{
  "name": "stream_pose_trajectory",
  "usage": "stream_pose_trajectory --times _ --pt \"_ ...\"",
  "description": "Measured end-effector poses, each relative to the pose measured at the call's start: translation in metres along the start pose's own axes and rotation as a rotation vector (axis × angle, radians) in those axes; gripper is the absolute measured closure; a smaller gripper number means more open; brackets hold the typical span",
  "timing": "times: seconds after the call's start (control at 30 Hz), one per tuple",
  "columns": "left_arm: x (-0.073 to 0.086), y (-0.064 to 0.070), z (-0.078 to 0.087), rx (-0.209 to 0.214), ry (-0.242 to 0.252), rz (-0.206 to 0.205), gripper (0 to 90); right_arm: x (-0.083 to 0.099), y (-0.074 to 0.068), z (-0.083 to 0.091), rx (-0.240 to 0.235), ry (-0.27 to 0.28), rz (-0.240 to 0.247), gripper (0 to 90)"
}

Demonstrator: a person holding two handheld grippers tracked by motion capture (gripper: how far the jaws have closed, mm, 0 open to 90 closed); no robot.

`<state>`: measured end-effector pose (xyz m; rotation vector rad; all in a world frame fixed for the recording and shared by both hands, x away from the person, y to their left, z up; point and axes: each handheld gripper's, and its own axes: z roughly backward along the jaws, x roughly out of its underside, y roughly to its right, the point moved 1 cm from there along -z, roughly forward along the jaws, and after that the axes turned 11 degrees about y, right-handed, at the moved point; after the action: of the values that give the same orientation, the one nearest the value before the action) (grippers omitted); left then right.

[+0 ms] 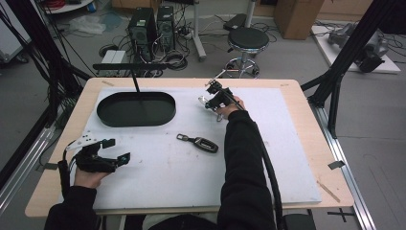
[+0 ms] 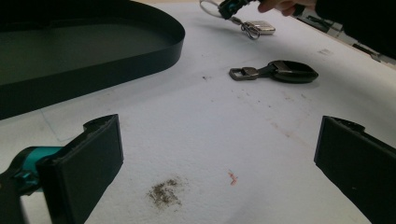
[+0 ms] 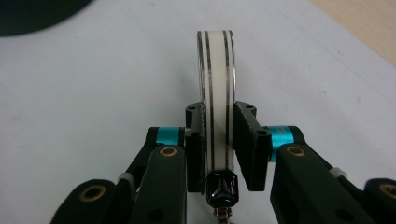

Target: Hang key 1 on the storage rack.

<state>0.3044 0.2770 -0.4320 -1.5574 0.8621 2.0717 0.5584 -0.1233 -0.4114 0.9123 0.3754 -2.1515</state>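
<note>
My right gripper [image 1: 209, 99] is at the back middle of the white mat, shut on a white ring with thin dark stripes [image 3: 217, 88]. The ring stands on edge between the jaws, with a dark faceted bead [image 3: 223, 190] at its bottom. In the left gripper view a small silver tag [image 2: 259, 28] hangs from the ring down to the mat. A black car key fob [image 1: 202, 143] with a metal loop lies flat mid-mat, apart from both grippers. My left gripper [image 1: 118, 150] rests open at the front left, its jaws spread wide with nothing between them [image 2: 219, 140].
A black oval tray [image 1: 136, 109] stands at the back left of the mat, with a thin black stand [image 1: 135, 79] rising behind it. The wooden table edge [image 1: 306, 110] frames the mat. A stool [image 1: 246, 40] and computer towers [image 1: 153, 26] stand on the floor beyond.
</note>
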Motion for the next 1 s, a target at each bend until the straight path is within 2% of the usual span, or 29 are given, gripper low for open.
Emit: stream_pose_trajectory --times 0.03,0.07,0.1,0.13,0.17,0.2,0.27,0.3,0.37,0.43,0.5,0.57,0.63,0.83,1.0 --pt "0.000 0.000 0.000 0.002 -0.001 0.001 1.7 -0.002 0.001 0.007 0.000 0.008 -0.005 75.2" --pt "0.000 0.001 0.000 0.004 0.000 -0.001 1.7 -0.006 0.001 0.023 0.008 0.011 -0.029 75.2" --pt "0.000 0.001 0.000 0.005 0.001 -0.002 1.7 -0.006 0.001 0.023 0.008 0.011 -0.029 75.2" --pt "0.000 0.002 0.000 0.007 0.003 -0.004 1.7 -0.008 0.003 0.031 0.020 0.017 -0.031 75.2" --pt "0.000 0.003 0.000 0.006 0.006 -0.001 1.7 -0.013 0.004 0.047 0.034 0.046 -0.076 75.3" --pt "0.000 0.003 0.000 0.007 0.009 -0.001 1.7 -0.013 0.004 0.047 0.034 0.046 -0.076 75.3" --pt "-0.001 0.003 0.000 0.012 0.013 -0.003 1.7 -0.021 0.004 0.067 0.038 0.108 -0.111 75.3" --pt "-0.001 0.003 0.000 0.012 0.019 0.000 1.7 -0.021 0.004 0.067 0.038 0.108 -0.111 75.3" --pt "-0.002 0.002 -0.001 0.021 0.034 0.014 1.7 -0.027 0.002 0.078 0.039 0.136 -0.122 75.3" --pt "-0.003 0.001 0.000 0.030 0.059 0.037 1.7 -0.038 -0.005 0.090 0.027 0.160 -0.107 75.3" --pt "-0.004 0.000 0.000 0.026 0.072 0.044 1.7 -0.043 -0.008 0.093 0.025 0.164 -0.094 75.3" --pt "-0.004 -0.001 0.000 0.022 0.076 0.048 1.7 -0.052 -0.014 0.098 0.003 0.198 -0.085 75.4" --pt "-0.004 -0.001 -0.001 0.021 0.078 0.041 1.7 -0.065 -0.022 0.104 -0.023 0.215 -0.065 75.5" --pt "-0.004 0.001 -0.004 0.026 0.065 0.029 1.7 -0.082 -0.034 0.111 -0.053 0.244 -0.027 75.5" --pt "-0.005 0.002 -0.004 0.030 0.066 0.028 1.7 -0.091 -0.043 0.117 -0.062 0.273 -0.019 75.4"
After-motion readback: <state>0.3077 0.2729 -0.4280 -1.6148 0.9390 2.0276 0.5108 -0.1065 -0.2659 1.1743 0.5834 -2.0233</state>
